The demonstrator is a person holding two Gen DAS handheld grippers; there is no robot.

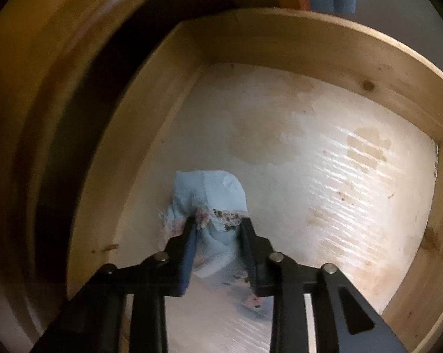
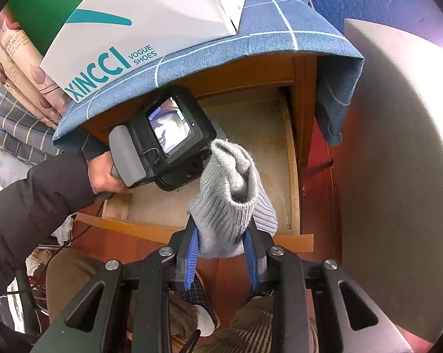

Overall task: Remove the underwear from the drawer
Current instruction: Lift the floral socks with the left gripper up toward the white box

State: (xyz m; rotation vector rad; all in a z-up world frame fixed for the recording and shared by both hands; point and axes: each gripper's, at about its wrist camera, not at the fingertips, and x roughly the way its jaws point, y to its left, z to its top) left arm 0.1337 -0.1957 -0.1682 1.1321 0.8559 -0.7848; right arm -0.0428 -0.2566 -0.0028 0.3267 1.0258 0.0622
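Observation:
Light blue underwear (image 1: pixel 212 194) with a frayed floral lace edge lies bunched on the drawer's pale bottom, near the left wall. My left gripper (image 1: pixel 218 225) is down in the drawer, and its two fingers press on the bunched fabric from both sides. In the right wrist view my right gripper (image 2: pixel 221 226) hangs in front of the open wooden drawer (image 2: pixel 292 176), shut on a grey knitted sock (image 2: pixel 227 188). A hand (image 2: pixel 103 176) in a dark sleeve holds the left tool's housing (image 2: pixel 174 135) over the drawer; its fingers are hidden there.
The drawer's wooden walls (image 1: pixel 280 44) close in on every side, and its bottom is stained. A white shoe box (image 2: pixel 144 20) sits on a blue checked cloth (image 2: pixel 280 29) on the cabinet top. A pale rounded surface (image 2: pixel 398 176) stands to the right. Legs and slippers (image 2: pixel 203 311) are below on a red-brown floor.

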